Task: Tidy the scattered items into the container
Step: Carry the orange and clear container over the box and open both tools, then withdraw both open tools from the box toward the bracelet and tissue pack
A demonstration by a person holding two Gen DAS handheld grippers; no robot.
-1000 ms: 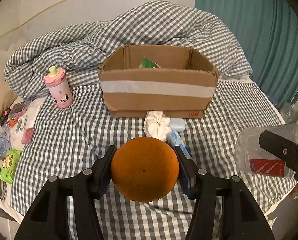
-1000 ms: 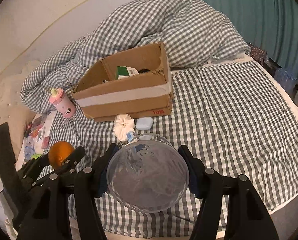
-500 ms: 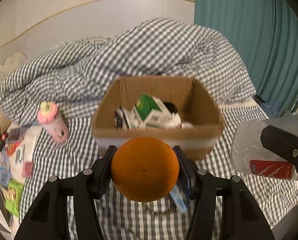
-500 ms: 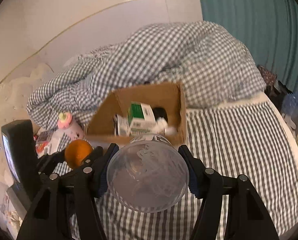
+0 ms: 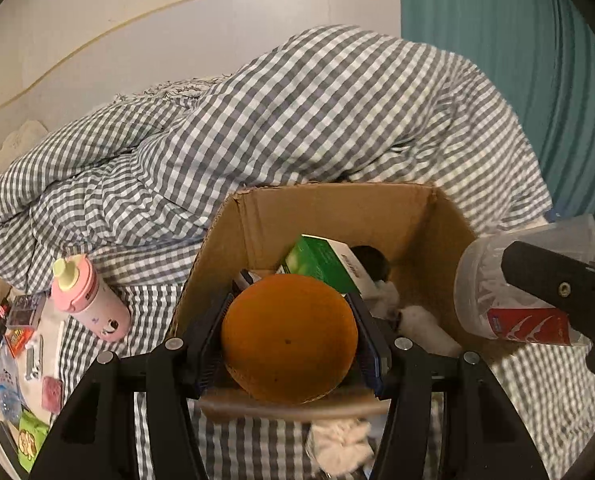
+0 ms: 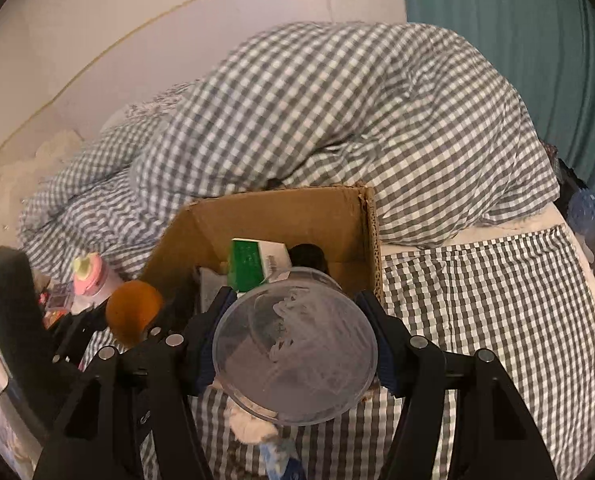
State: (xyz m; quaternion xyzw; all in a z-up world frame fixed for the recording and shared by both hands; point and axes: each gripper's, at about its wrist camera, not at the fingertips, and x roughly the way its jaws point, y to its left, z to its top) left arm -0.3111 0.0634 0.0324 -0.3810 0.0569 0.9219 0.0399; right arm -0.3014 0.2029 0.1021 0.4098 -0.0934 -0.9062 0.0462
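Both my grippers have advanced over the cardboard box [image 5: 337, 216]: left gripper [image 5: 289, 338] clamps the orange [image 5: 289, 338], right gripper [image 6: 295, 354] clamps the clear plastic cup [image 6: 295, 354]. Released together, they could collide or bounce out.

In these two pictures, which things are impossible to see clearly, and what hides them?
- Left wrist view: the cardboard box floor, hidden by the orange.
- Left wrist view: the small items at the left edge, too small to identify.
- Right wrist view: the white cloth, mostly covered by the clear plastic cup.
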